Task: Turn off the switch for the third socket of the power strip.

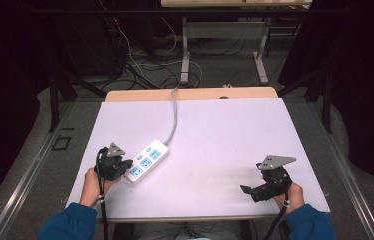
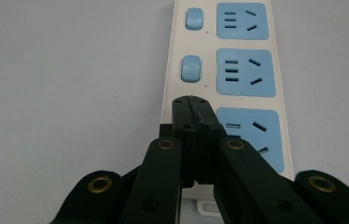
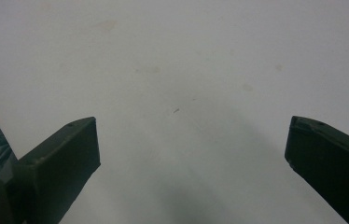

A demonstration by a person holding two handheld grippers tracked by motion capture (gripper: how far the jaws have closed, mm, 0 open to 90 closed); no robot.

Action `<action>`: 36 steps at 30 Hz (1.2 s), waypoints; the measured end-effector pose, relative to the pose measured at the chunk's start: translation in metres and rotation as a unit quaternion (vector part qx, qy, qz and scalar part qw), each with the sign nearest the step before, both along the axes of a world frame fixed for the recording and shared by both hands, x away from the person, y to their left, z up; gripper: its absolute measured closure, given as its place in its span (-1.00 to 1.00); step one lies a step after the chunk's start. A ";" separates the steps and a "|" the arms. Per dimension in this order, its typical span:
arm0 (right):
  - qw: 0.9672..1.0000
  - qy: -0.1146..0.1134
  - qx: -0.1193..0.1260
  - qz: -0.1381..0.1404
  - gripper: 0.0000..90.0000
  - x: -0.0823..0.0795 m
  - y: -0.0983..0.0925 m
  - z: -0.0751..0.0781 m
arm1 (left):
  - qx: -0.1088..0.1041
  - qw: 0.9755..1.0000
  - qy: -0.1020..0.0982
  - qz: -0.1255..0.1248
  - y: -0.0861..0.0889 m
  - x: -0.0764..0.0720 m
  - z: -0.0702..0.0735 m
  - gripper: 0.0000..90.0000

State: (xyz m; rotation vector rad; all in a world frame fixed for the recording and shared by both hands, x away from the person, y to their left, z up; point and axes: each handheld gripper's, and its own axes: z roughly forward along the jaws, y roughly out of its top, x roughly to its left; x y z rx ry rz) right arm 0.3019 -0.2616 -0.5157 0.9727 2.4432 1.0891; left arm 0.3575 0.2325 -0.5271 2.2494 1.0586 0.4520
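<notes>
Power strip (image 1: 147, 161) on table (image 1: 225, 145), left half; left gripper (image 1: 120, 167) at its near end; right gripper (image 1: 247, 190) well apart, right.

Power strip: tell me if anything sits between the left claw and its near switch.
Nothing visible does. The left claw, shut, sits over the power strip with its tips at the near end, just short of the middle switch.

The left gripper (image 2: 191, 100) has its jaws pressed together, tips over the white power strip (image 2: 175, 79), which runs from 6 toward 12 o'clock. Blue sockets (image 2: 245, 72) line its 3 o'clock side, two blue switches (image 2: 191, 68) its 9 o'clock side.
</notes>
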 end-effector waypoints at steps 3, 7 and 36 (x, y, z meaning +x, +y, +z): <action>1.000 0.003 0.002 -0.001 -0.94 0.000 0.000 0.000 | 0.001 1.000 0.006 0.000 0.000 0.000 0.001 1.00; 1.000 0.000 0.000 0.000 -0.94 0.000 0.000 0.000 | 0.003 1.000 0.004 0.000 0.001 0.000 0.001 1.00; 1.000 0.000 0.001 0.001 -0.94 0.000 0.000 0.000 | 0.008 1.000 -0.003 -0.001 0.000 -0.001 0.000 1.00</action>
